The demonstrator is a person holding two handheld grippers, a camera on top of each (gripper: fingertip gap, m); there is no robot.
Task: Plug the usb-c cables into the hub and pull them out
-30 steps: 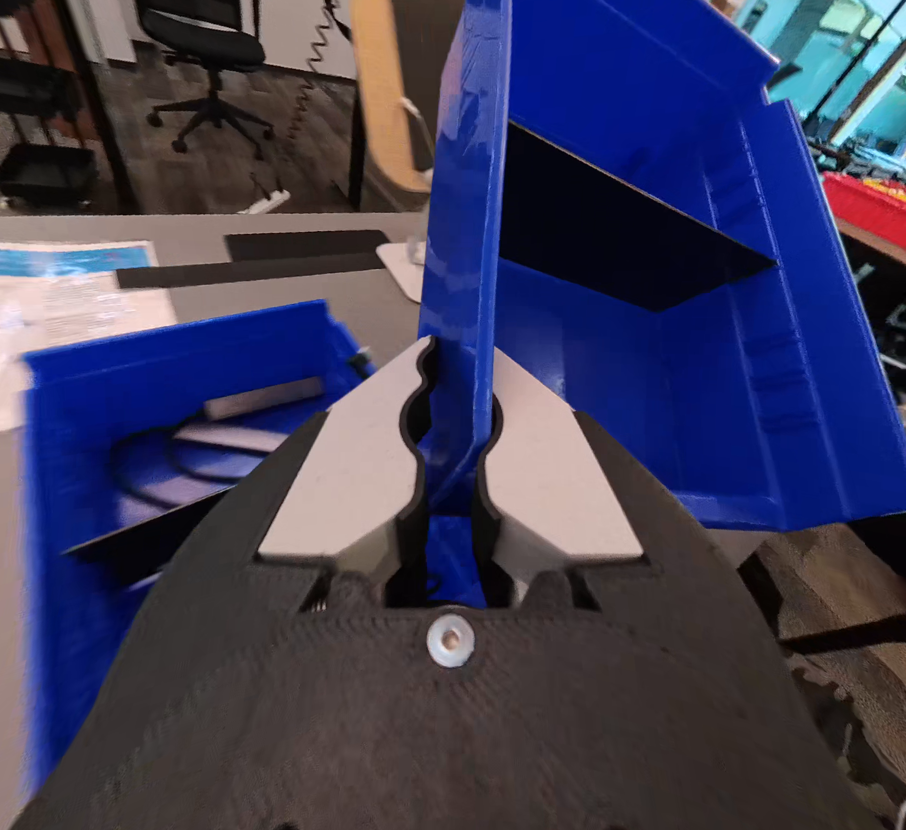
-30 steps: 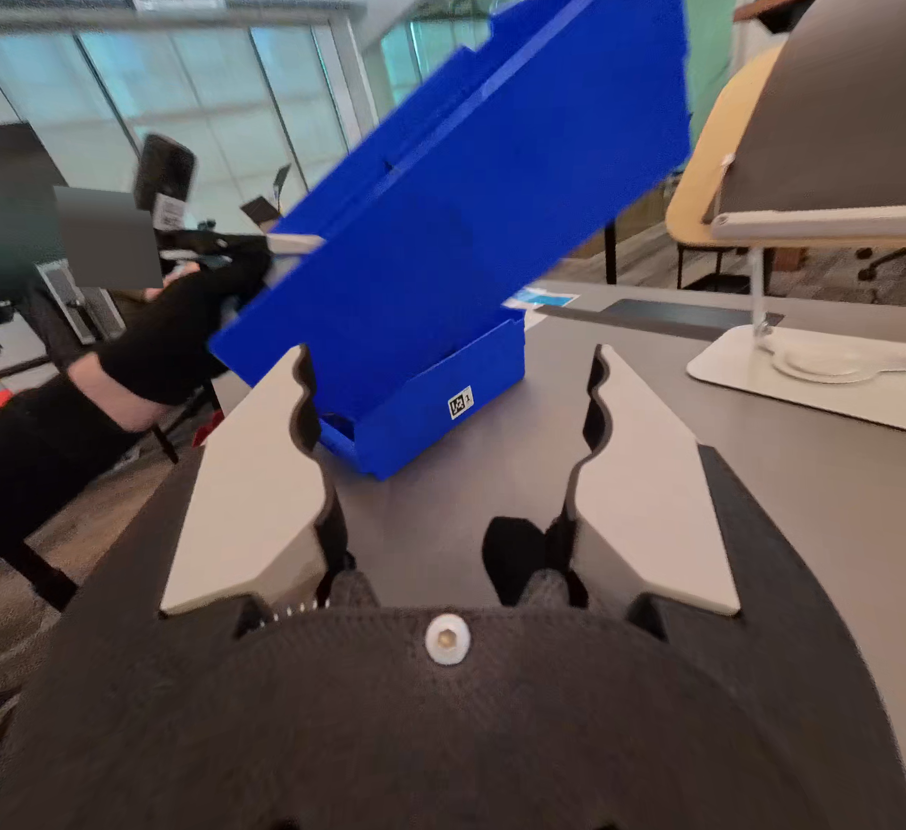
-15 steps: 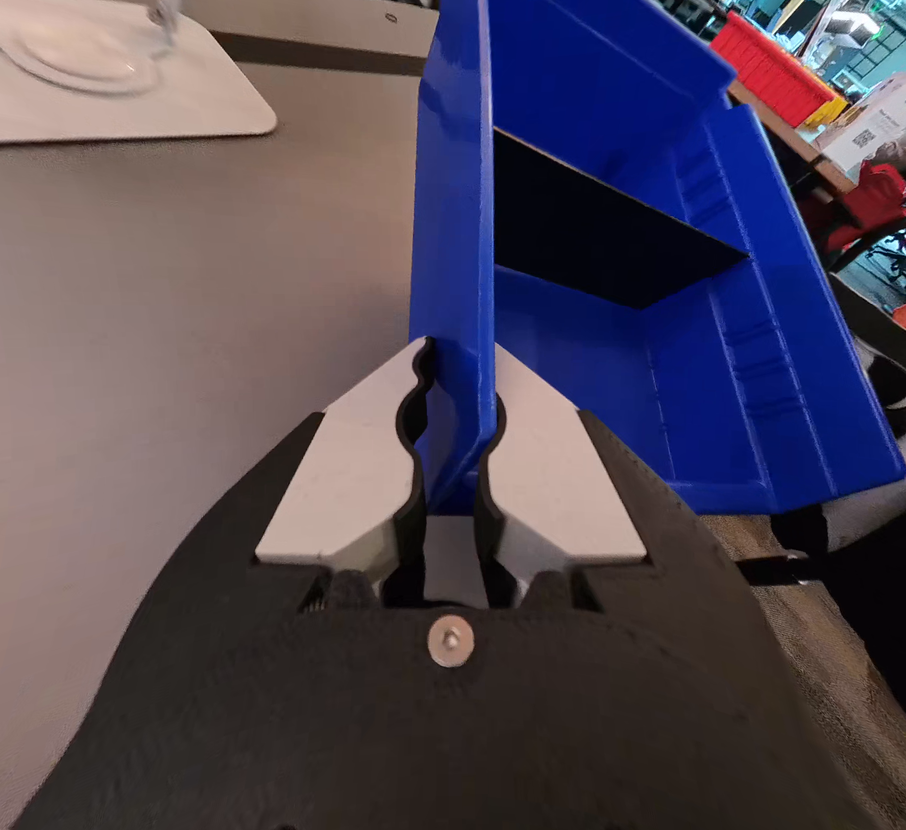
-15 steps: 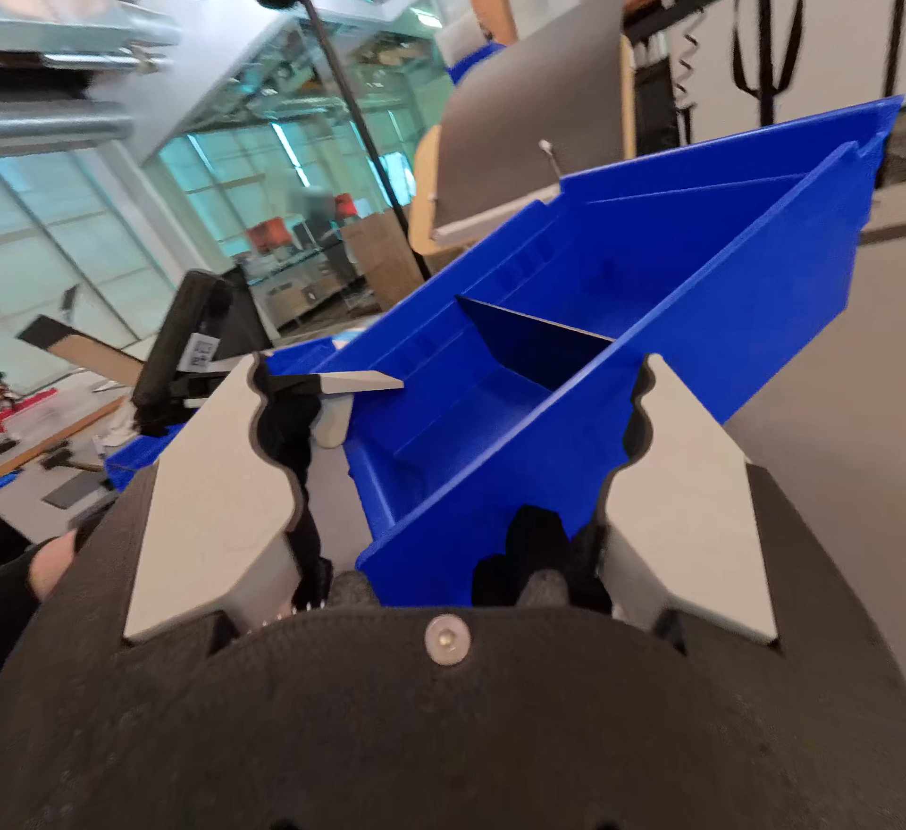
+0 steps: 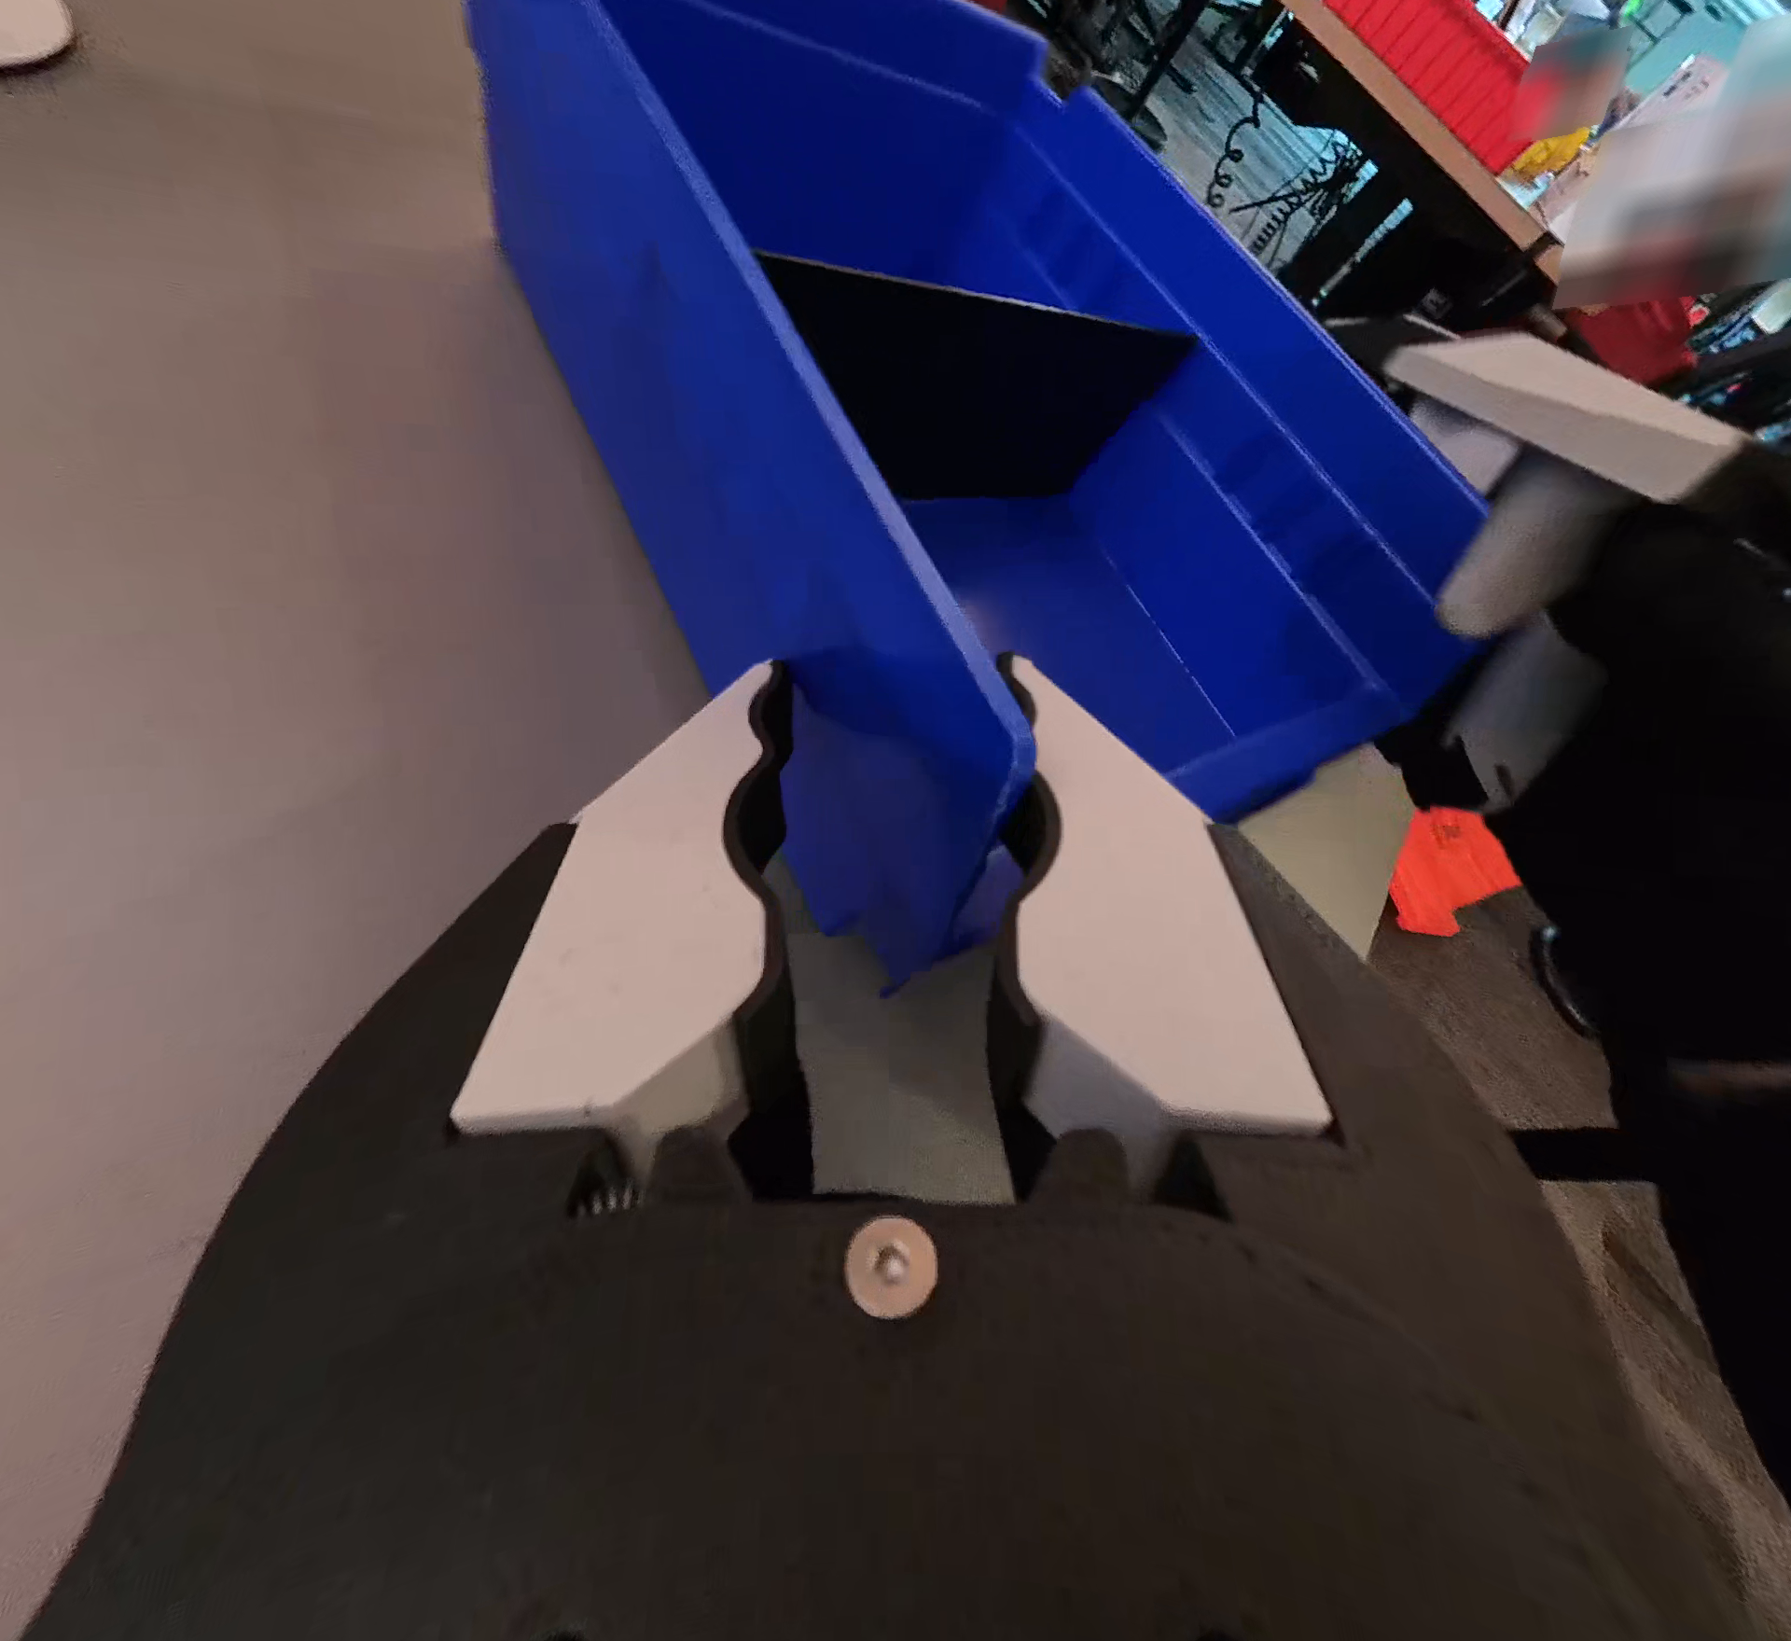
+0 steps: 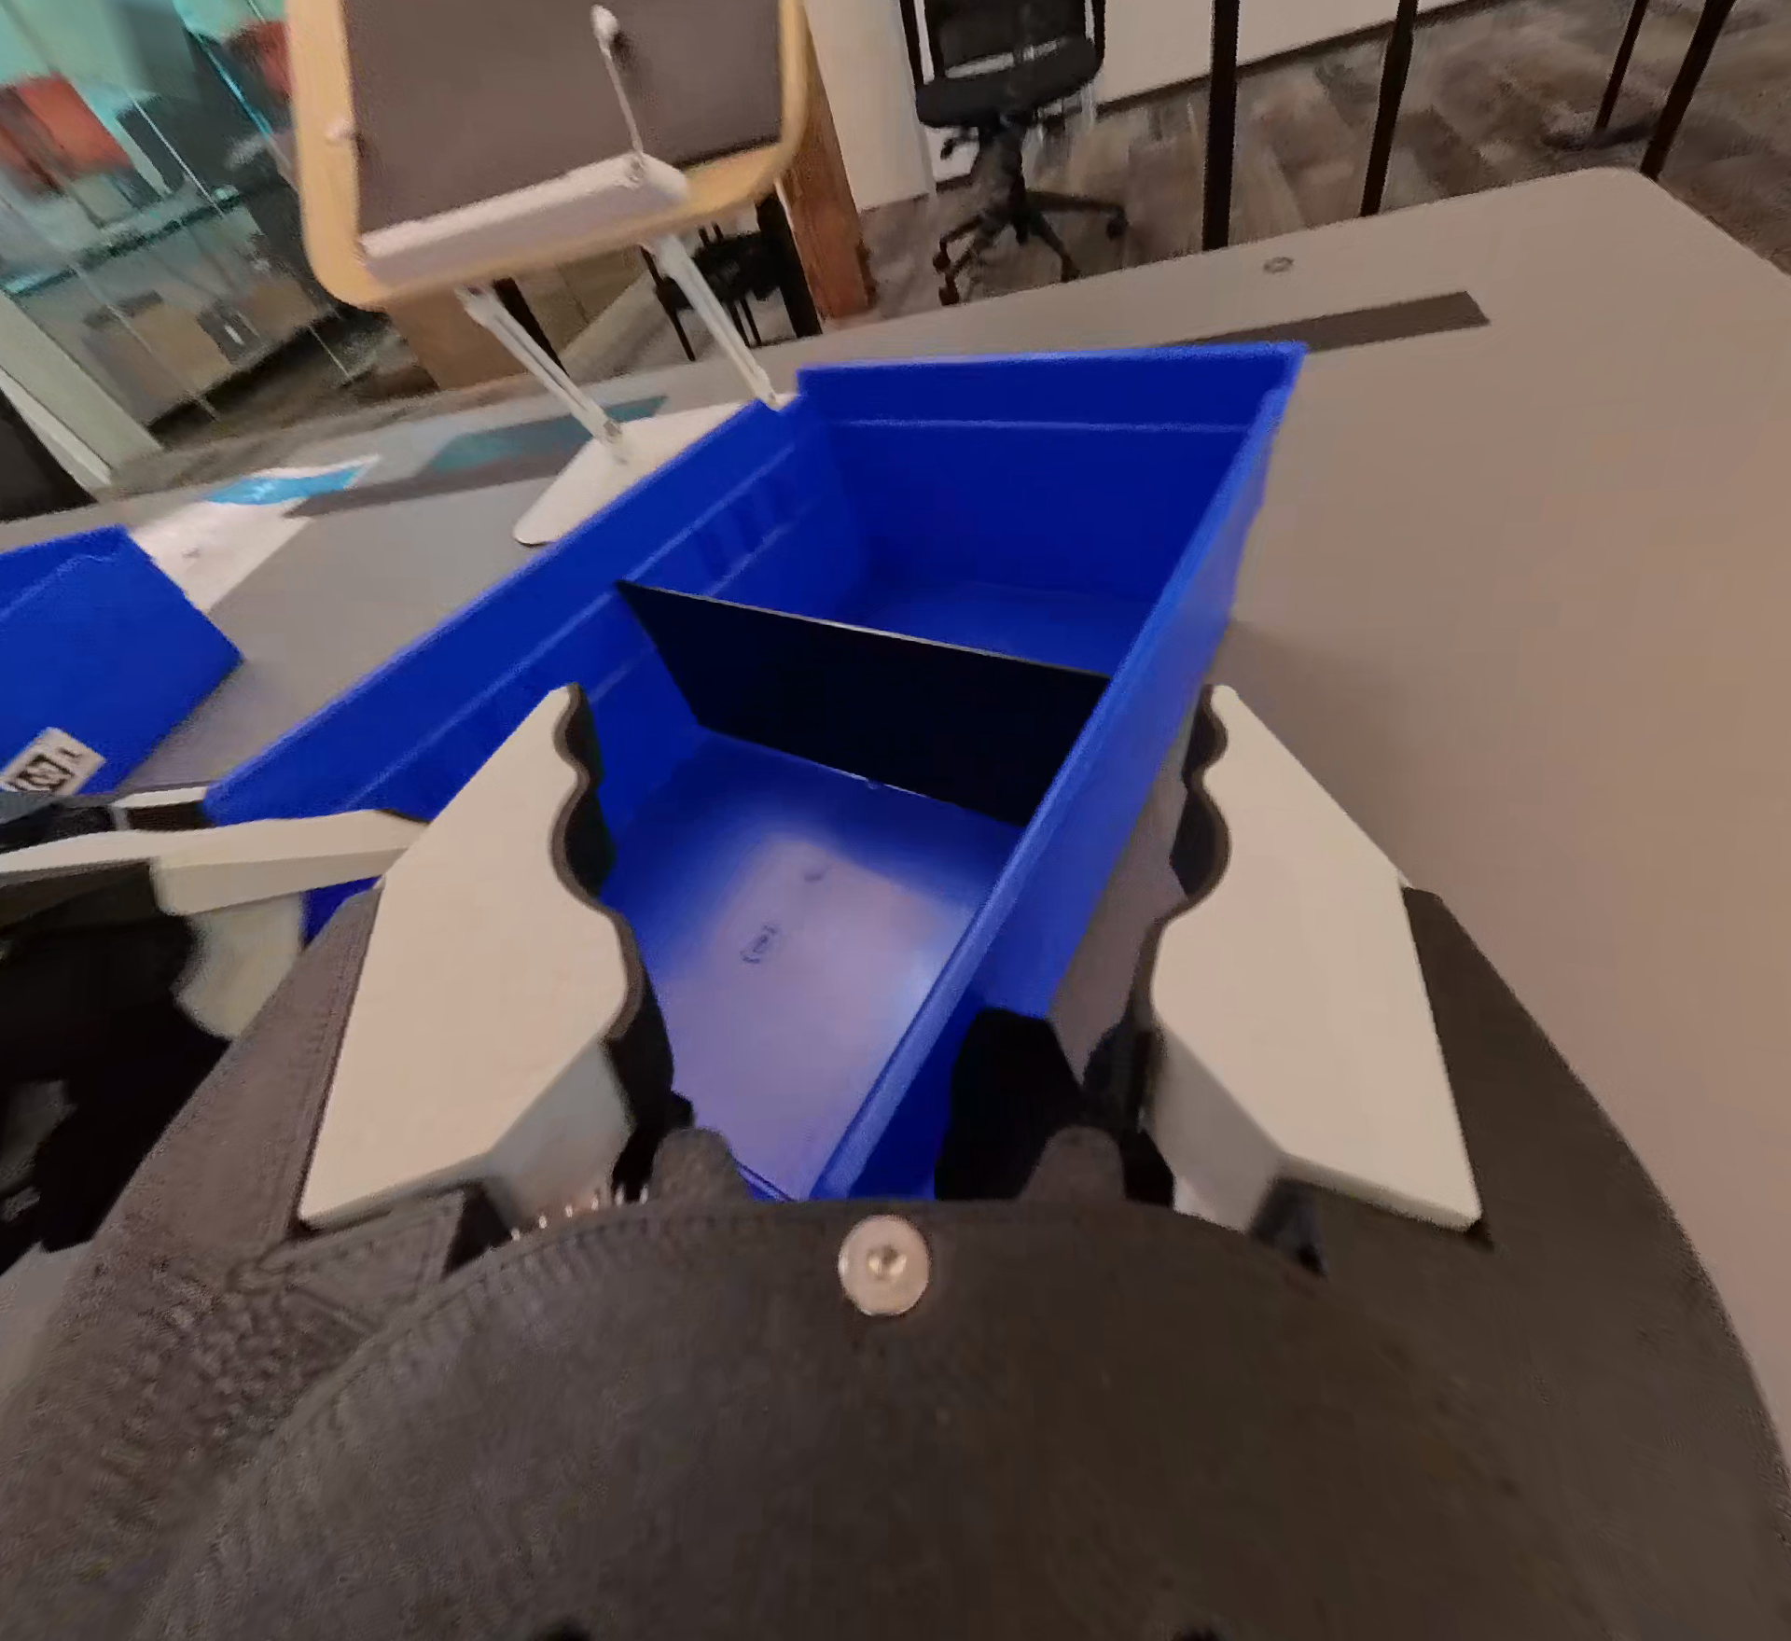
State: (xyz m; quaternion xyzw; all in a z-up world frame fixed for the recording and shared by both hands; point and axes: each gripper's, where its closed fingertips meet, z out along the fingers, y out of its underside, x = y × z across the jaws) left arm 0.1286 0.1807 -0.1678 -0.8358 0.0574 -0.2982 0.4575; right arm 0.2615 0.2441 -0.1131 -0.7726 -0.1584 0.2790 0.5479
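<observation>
Out of view: cables and hub. Bin on tabletop holds only a divider. Left gripper jaws slack around its left wall; right gripper jaws wide astride the right wall. Cables likely light and limp: grip the plug shells.

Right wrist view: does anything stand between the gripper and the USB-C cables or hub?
Yes. The empty blue bin fills the foreground, its side wall between the open right gripper fingers. No cables or hub show in either view; the second blue bin at left hides its contents.
</observation>
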